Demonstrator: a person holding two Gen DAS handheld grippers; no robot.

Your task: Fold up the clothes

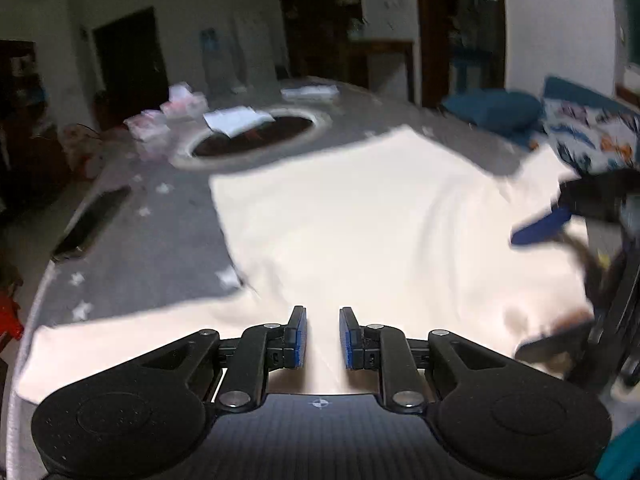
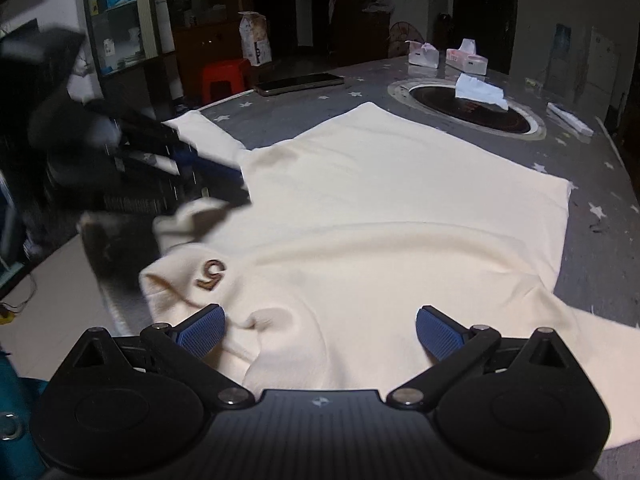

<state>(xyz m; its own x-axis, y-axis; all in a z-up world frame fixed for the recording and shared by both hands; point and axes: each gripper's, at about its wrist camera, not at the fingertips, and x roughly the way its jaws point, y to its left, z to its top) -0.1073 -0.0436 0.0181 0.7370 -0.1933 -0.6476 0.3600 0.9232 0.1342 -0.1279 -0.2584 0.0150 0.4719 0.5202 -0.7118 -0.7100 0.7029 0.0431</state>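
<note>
One readable mark only: brown figure (image 2: 211,275) on cream garment (image 2: 380,216), near collar, reads as "5" or "6" (seen upside down, cannot tell which). Small crosshair sign (image 2: 321,401) on right gripper body, beyond garment's near edge; same crosshair (image 1: 319,403) on left gripper body. Boxes (image 2: 466,58) on table far side of garment carry print too small to read. Bag (image 2: 254,40) behind table: markings illegible.

phone (image 2: 299,82) at table edge, tissue boxes (image 2: 466,59) far side, cloth-covered middle unobstructed
</note>
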